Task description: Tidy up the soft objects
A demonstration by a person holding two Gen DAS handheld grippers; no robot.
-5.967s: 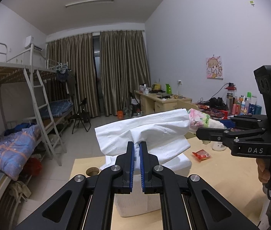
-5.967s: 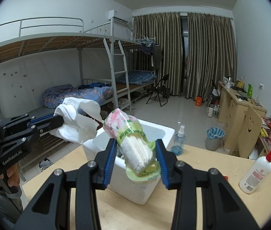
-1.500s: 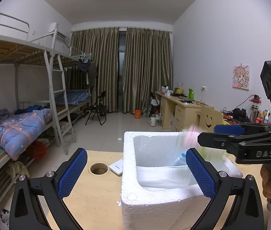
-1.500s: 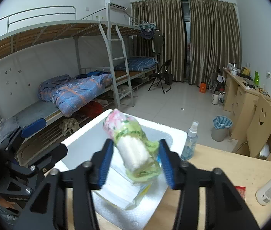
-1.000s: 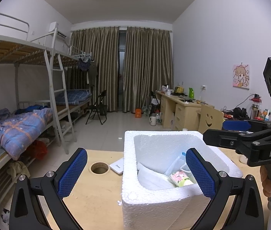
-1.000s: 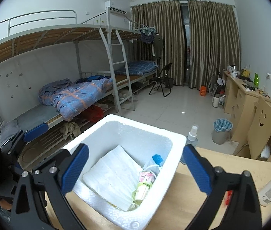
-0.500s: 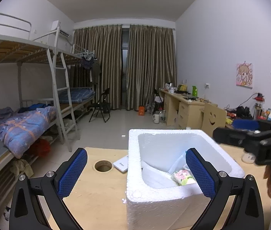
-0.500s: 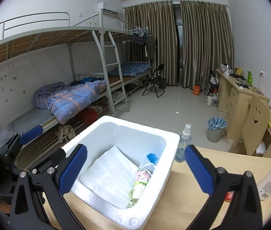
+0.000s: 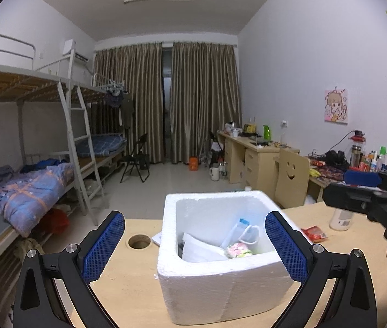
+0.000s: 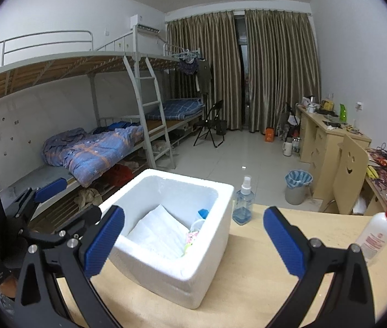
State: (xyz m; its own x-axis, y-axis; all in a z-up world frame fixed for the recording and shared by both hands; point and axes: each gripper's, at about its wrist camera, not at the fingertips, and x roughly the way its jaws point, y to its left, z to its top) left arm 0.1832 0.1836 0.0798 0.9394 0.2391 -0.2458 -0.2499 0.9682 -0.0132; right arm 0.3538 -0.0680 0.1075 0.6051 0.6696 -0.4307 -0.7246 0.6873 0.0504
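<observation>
Two tools are in our hands, and both stand spread wide with nothing between their blue pads: the left tool (image 9: 194,242) and the right tool (image 10: 193,235) each frame the white foam box (image 10: 207,270) that sits on the pale wooden surface (image 10: 261,295).

The soft things are inside the box. We see a flat white pack of folded tissues (image 10: 160,232) leaning against the inner wall, and just beside it a small tissue packet with a pink and green flower wrapper (image 9: 238,250). Behind them a clear plastic pouch with a blue cap (image 9: 241,231) stands in the corner.

We judge both packs to be light and easy to squash, and the wrappers look smooth, so they may slip. If we must take them again, we would pinch the small packet across its middle, and the large one at a folded edge.

On the surface beside the box stand a clear spray bottle (image 10: 244,205) and a white pump bottle with a red top (image 10: 375,231).
</observation>
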